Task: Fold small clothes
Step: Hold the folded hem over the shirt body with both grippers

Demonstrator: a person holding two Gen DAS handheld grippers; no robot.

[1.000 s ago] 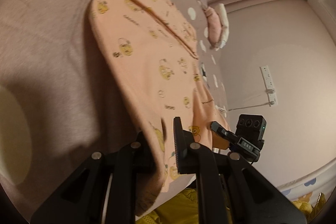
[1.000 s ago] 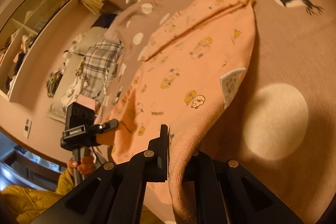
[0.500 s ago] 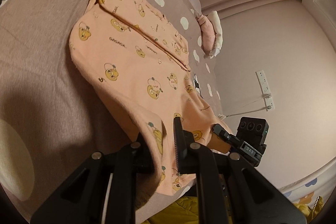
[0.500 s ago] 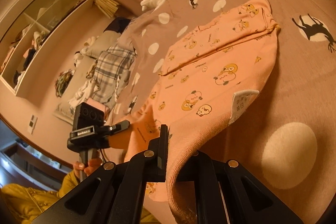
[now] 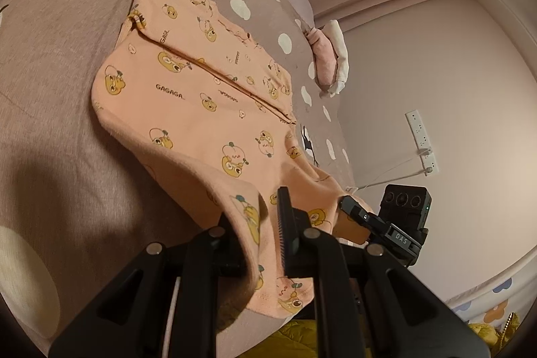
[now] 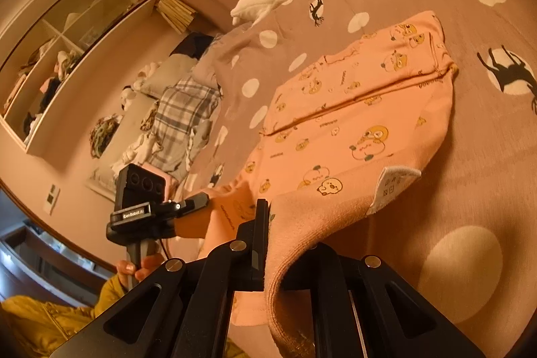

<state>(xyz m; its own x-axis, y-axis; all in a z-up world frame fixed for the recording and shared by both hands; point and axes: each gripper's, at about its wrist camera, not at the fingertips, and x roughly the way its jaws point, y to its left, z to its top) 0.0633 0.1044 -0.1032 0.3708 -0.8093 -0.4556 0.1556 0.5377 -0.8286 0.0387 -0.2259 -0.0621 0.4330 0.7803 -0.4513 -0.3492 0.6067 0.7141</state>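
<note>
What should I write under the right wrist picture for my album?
Right gripper and left gripper each pinch the near edge of a peach cartoon-print baby garment above the brown polka-dot bedspread.

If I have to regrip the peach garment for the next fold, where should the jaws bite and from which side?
Take the peach garment by its near hem corners, from the bed's near edge. That hem is lifted and free, where the left gripper and right gripper already pinch it. The far end lies flat, offering no edge.

Soft matt cloth — garment (image 5: pixel 208 123)
</note>
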